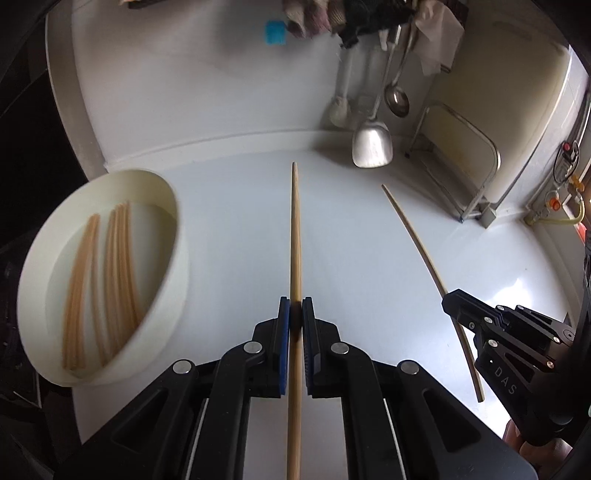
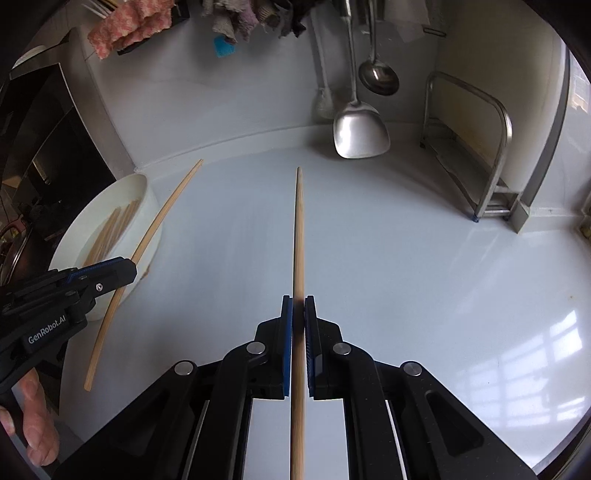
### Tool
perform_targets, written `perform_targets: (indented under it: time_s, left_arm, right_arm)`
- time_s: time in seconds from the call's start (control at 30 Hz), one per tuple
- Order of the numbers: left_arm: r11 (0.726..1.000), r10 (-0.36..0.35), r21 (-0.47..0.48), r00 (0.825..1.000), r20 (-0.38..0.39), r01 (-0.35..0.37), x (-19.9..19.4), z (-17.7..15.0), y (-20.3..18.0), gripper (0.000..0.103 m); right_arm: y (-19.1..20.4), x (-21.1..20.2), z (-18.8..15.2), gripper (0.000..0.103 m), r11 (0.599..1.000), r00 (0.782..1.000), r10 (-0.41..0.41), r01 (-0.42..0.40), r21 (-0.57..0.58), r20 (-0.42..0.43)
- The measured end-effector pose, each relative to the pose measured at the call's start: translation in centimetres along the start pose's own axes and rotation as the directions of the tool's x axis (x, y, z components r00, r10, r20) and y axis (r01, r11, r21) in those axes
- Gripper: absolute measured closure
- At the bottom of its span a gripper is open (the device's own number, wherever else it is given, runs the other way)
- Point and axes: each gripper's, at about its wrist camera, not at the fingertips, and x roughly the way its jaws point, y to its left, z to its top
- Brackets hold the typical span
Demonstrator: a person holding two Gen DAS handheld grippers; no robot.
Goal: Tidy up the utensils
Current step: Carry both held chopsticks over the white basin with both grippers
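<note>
My left gripper (image 1: 296, 312) is shut on a wooden chopstick (image 1: 295, 229) that points forward above the white counter. It also shows in the right wrist view (image 2: 131, 267) with its chopstick (image 2: 162, 214). My right gripper (image 2: 298, 308) is shut on another wooden chopstick (image 2: 298, 229), also pointing forward. It also shows in the left wrist view (image 1: 448, 304) with its chopstick (image 1: 417, 240). A round white container (image 1: 177, 236) lies to the left with several chopsticks (image 1: 110, 280) inside; it also shows in the right wrist view (image 2: 146, 192).
A metal spatula (image 1: 371, 146) and a ladle (image 1: 397, 101) hang at the back wall. A metal rack (image 1: 461, 173) stands at the back right. Cloths (image 2: 129, 26) hang above. A dark appliance (image 2: 44, 147) stands at the left.
</note>
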Motion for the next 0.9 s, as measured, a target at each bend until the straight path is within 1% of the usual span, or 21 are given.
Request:
perform_targets:
  time_s: [0.13, 0.27, 0.33, 0.47, 0.53, 0.6, 0.7, 0.9]
  left_arm:
    - [0.997, 0.059, -0.056, 0.998, 0.014, -0.058, -2.5, 0.9, 5.3, 0.096]
    - [0.988, 0.116, -0.1, 0.993, 0.007, -0.115, -3.9, 0.7, 11.3, 0.096]
    - [0.983, 0.141, -0.115, 0.99, -0.004, -0.141, -4.1, 0.6, 14.1, 0.096]
    - [0.973, 0.164, -0.16, 0.986, -0.041, -0.168, -3.4, 0.7, 19.3, 0.096]
    - [0.969, 0.164, -0.176, 0.985, -0.055, -0.171, -2.8, 0.9, 21.4, 0.096]
    - [0.968, 0.165, -0.181, 0.983, -0.074, -0.176, -1.8, 1.1, 22.9, 0.096]
    - [0.969, 0.142, -0.19, 0.984, -0.111, -0.161, -0.1, 1.3, 24.7, 0.096]
    - [0.973, 0.122, -0.179, 0.982, -0.145, -0.147, 1.9, 1.6, 26.2, 0.096]
  right_arm:
    - [4.7, -0.8, 2.5, 0.097, 0.998, 0.998, 0.055, -0.054, -0.044, 0.02]
    - [9.8, -0.1, 4.6, 0.097, 0.989, 0.991, 0.134, -0.132, -0.063, 0.017]
    - [12.6, 0.7, 5.6, 0.097, 0.984, 0.987, 0.159, -0.158, -0.085, 0.008]
    - [18.5, 2.7, 7.1, 0.097, 0.973, 0.981, 0.191, -0.192, -0.131, -0.022]
    - [21.1, 4.1, 7.8, 0.097, 0.967, 0.979, 0.198, -0.202, -0.155, -0.043]
    - [23.3, 5.6, 8.5, 0.097, 0.963, 0.977, 0.201, -0.209, -0.17, -0.066]
    - [25.6, 7.9, 9.1, 0.097, 0.962, 0.973, 0.201, -0.218, -0.164, -0.111]
    - [27.7, 12.3, 9.8, 0.097, 0.971, 0.967, 0.156, -0.187, -0.146, -0.203]
